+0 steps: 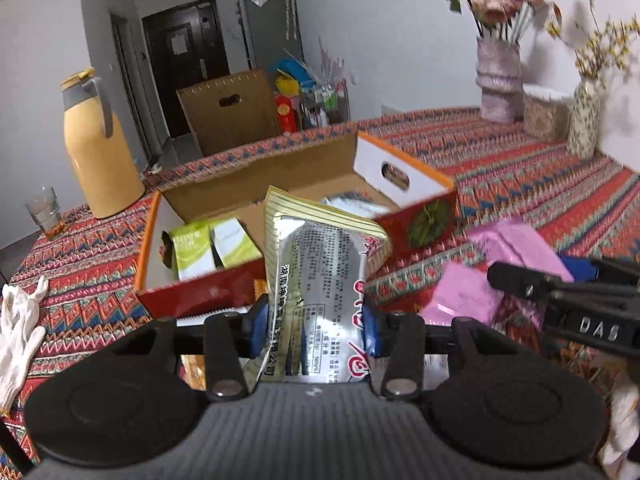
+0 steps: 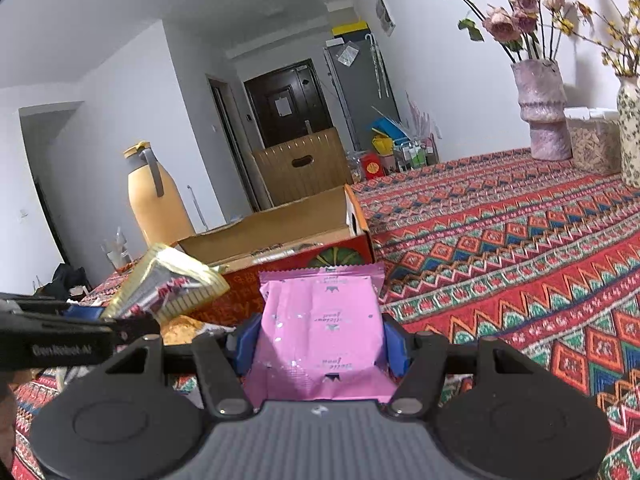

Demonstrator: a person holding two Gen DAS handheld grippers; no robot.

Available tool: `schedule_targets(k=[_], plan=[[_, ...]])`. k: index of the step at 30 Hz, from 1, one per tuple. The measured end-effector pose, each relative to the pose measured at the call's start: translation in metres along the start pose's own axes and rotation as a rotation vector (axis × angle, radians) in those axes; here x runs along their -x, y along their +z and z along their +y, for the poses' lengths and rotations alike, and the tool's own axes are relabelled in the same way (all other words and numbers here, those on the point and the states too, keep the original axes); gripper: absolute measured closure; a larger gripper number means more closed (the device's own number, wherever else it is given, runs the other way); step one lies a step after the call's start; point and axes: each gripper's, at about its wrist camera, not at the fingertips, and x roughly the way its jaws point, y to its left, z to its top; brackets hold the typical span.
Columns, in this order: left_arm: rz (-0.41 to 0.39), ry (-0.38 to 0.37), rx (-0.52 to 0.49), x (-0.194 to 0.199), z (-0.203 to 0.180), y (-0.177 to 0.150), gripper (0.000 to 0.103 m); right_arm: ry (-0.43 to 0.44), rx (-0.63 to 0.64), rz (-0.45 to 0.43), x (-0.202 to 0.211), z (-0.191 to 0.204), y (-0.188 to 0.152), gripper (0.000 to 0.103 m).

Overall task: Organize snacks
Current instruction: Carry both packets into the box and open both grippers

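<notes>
Both packets held just short of the box.
Box [image 1: 224,292] lies at 12 o'clock, open. Silver packet [image 1: 320,280] is clamped in left gripper [image 1: 312,326]; pink packet [image 2: 320,320] in right gripper [image 2: 318,344]. Both are judged light, soft, slippery; best gripped mid-body.

white glove [image 1: 18,328] cut off (left edge), packet print blurred

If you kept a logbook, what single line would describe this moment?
left gripper: shut on silver snack pack | right gripper: shut on pink snack pack | cardboard box: open, ahead
</notes>
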Motion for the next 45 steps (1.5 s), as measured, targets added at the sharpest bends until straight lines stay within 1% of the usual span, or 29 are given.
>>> schedule_targets(k=[9,20,27,35,40,45], plan=[[-0.059,-0.010,0.097,0.008,0.025,0.025,0.057,0.007,0.031,-0.022,-0.007,0.017,0.020,0.042],[-0.087,-0.006,0.200,-0.007,0.060,0.056,0.057,0.009,0.065,-0.043,-0.037,0.038,0.053,0.042],[-0.087,0.008,0.271,-0.033,0.083,0.076,0.057,0.006,0.092,-0.042,-0.073,0.050,0.077,0.042],[-0.077,0.032,0.334,-0.067,0.104,0.090,0.058,-0.005,0.122,-0.025,-0.120,0.062,0.097,0.042],[-0.057,0.052,0.362,-0.092,0.118,0.092,0.058,-0.029,0.124,-0.007,-0.147,0.060,0.100,0.042],[-0.031,0.054,0.390,-0.115,0.126,0.082,0.058,-0.051,0.114,0.006,-0.164,0.054,0.091,0.042]])
